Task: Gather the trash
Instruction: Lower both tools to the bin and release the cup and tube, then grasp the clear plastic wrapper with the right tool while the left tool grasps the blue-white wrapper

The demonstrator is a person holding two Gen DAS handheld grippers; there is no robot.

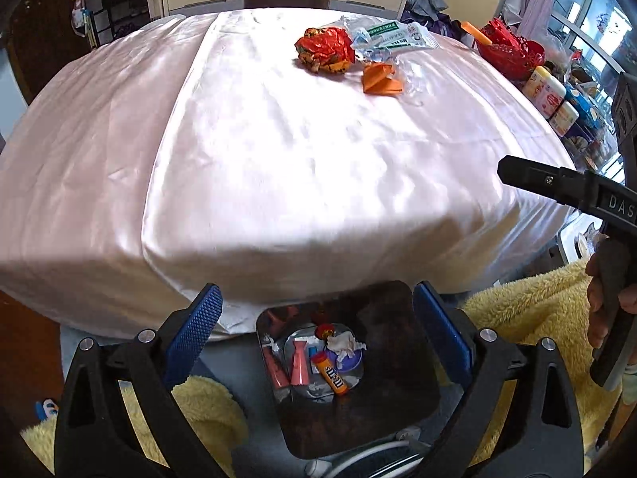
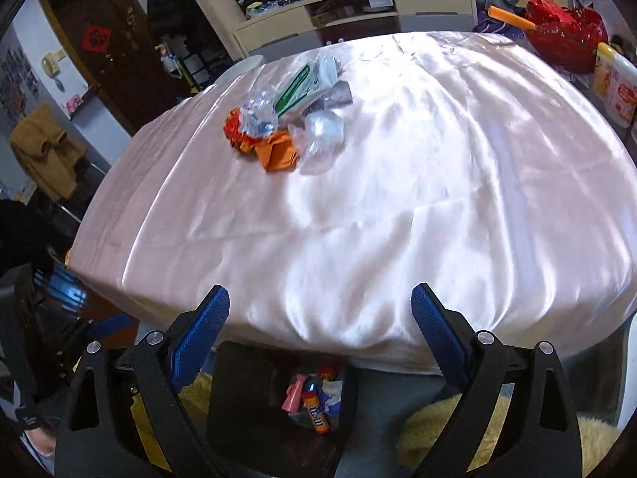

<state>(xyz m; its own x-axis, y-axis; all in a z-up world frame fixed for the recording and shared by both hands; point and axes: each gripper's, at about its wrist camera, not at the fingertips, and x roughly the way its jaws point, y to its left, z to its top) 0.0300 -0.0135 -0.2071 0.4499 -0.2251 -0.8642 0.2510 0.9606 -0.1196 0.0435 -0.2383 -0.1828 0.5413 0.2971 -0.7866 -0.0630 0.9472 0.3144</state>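
A: What's the biggest thing in front of you, and why does it matter?

B: The desk [image 1: 278,167], draped in glossy pale pink satin that creases and slides. Anything you pinch on it may drag the cloth along, so you want to lift cleanly.

A: And below its near edge?

B: The bin [image 1: 346,374], dark, square with rounded corners, sits on the floor just under the near edge, I'd guess so you can drop straight in. It already holds an orange candy tube [image 1: 333,374], pink wrappers and a crumpled tissue.

A: Where is the trash you have yet to collect?

B: Well toward the far edge, bunched in one pile: a clear crinkled plastic bag with green print [image 2: 306,87], a crumpled red foil wrapper [image 1: 324,48], and a folded orange paper piece [image 1: 381,79] nearest you. They touch or overlap, so one item may come up with its neighbour.

A: Your tools?

B: Your left hand-held gripper [image 1: 317,310] hangs over the bin, blue ridged pads spread wide, holding nothing. Your right hand-held gripper [image 2: 320,310] hovers at the near edge, likewise spread and empty, aimed across the desk.
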